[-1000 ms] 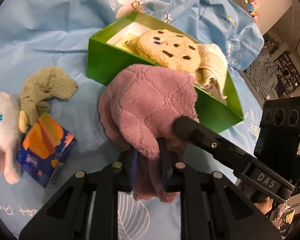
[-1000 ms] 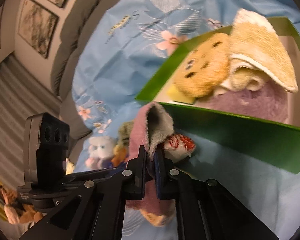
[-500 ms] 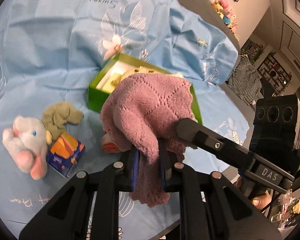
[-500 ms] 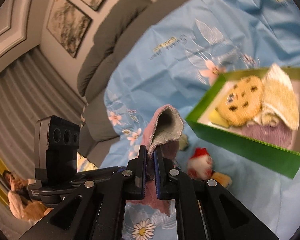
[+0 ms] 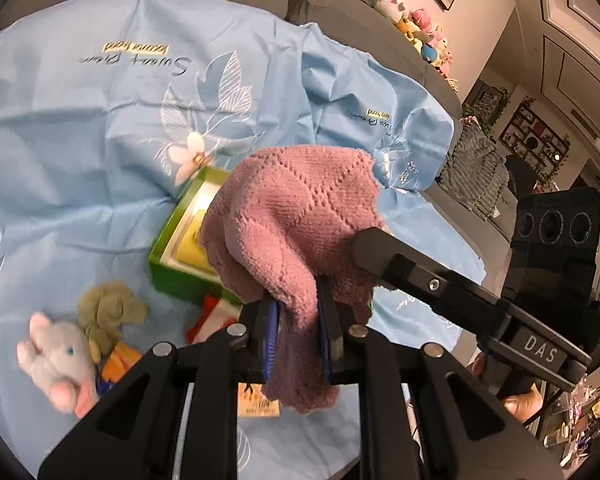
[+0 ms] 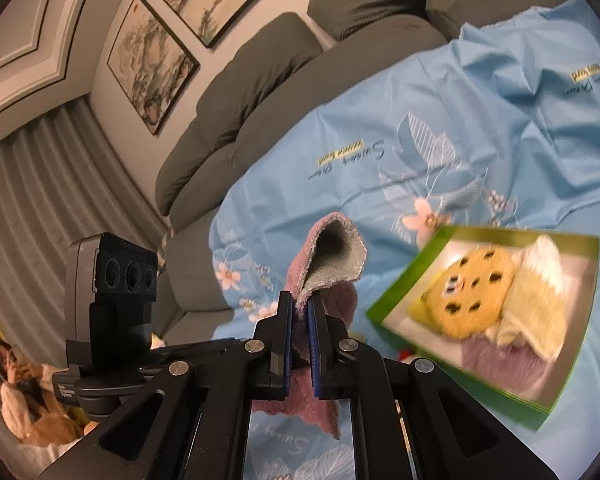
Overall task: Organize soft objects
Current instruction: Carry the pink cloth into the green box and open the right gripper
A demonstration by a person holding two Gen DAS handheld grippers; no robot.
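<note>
Both grippers hold one pink knitted cloth point(image 5: 296, 216) up in the air above the blue sheet. My left gripper point(image 5: 298, 322) is shut on a bunched fold of it; the cloth drapes over the fingers and hides most of the green box point(image 5: 172, 248) behind. My right gripper point(image 6: 300, 322) is shut on another edge of the pink cloth point(image 6: 332, 252), whose grey underside curls above the pads. In the right wrist view the green box point(image 6: 400, 292) lies lower right, holding a yellow cookie plush point(image 6: 472, 288), a cream towel and a purple cloth.
On the blue sheet point(image 5: 80, 140), lower left, lie a pink-and-grey plush point(image 5: 60, 360), an olive plush point(image 5: 108, 312), an orange-blue packet point(image 5: 116, 364) and a red-white toy point(image 5: 208, 316). Grey sofa cushions point(image 6: 260, 92) back the sheet. A person sits at far left point(image 6: 20, 392).
Both grippers have risen with the pink cloth; the box and the toys on the sheet now look smaller and farther below. Both grips are unchanged.
</note>
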